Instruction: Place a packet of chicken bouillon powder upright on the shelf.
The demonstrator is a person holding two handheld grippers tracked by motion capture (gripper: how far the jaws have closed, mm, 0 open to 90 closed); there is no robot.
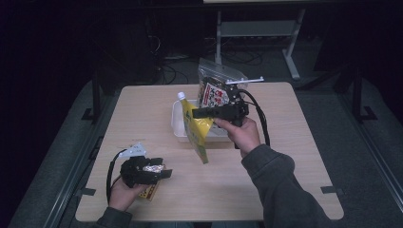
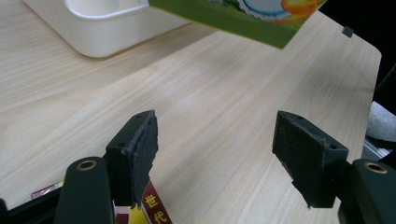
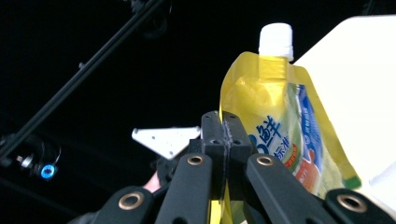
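One spouted pouch (image 1: pixel 197 126), one tray (image 1: pixel 177 124), two packets (image 1: pixel 214 92).

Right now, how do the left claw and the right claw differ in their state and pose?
The left claw is open, with nothing between its pads, while the right claw is shut on the yellow spouted pouch. The left claw sits low near the table, over a small red and yellow packet; the right claw holds the pouch in the air above the white tray. Both are black and hand-held.
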